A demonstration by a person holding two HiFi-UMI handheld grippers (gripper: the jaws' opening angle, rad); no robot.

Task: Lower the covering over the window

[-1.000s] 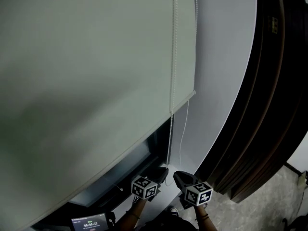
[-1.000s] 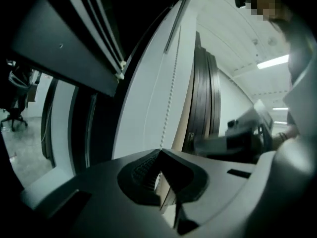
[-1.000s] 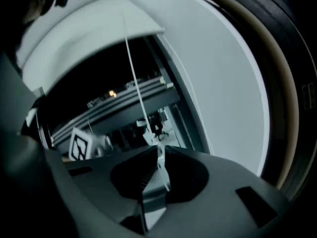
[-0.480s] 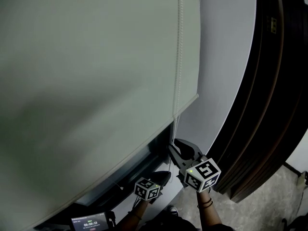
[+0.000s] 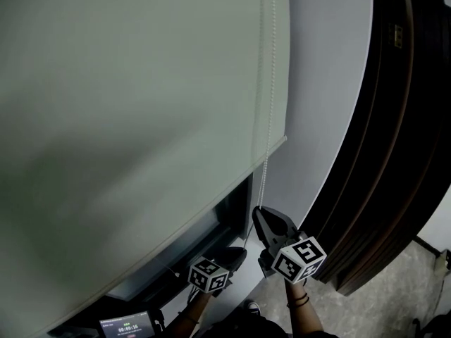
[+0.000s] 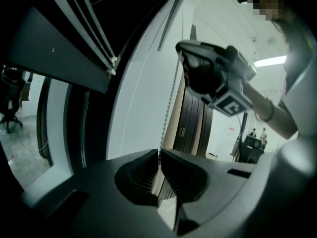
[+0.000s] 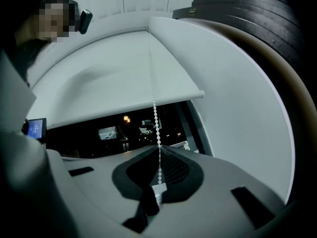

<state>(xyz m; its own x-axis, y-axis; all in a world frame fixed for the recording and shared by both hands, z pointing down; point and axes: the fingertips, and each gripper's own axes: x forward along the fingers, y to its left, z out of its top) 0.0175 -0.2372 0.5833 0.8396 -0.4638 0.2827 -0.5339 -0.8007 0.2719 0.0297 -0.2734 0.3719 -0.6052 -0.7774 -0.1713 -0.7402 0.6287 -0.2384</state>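
A pale roller blind (image 5: 127,104) covers most of the window, its bottom edge slanting across the head view. Its white bead chain (image 5: 264,174) hangs down the blind's right side. My right gripper (image 5: 257,213) is up on the chain. Its jaws are closing, and in the right gripper view (image 7: 159,155) the bead chain (image 7: 154,113) runs straight between pads pressed on it. Lower and to the left, my left gripper (image 5: 238,253) is shut on the bead chain (image 6: 171,98), which enters its jaws (image 6: 159,155).
A white wall strip (image 5: 317,118) lies right of the blind, then a dark folded curtain (image 5: 394,153). The uncovered window strip (image 7: 99,133) is dark below the blind. A small timer screen (image 5: 127,324) sits at bottom left.
My right gripper rose from beside the left gripper, opened, and closed on the chain higher up. The left gripper stayed low on the chain.
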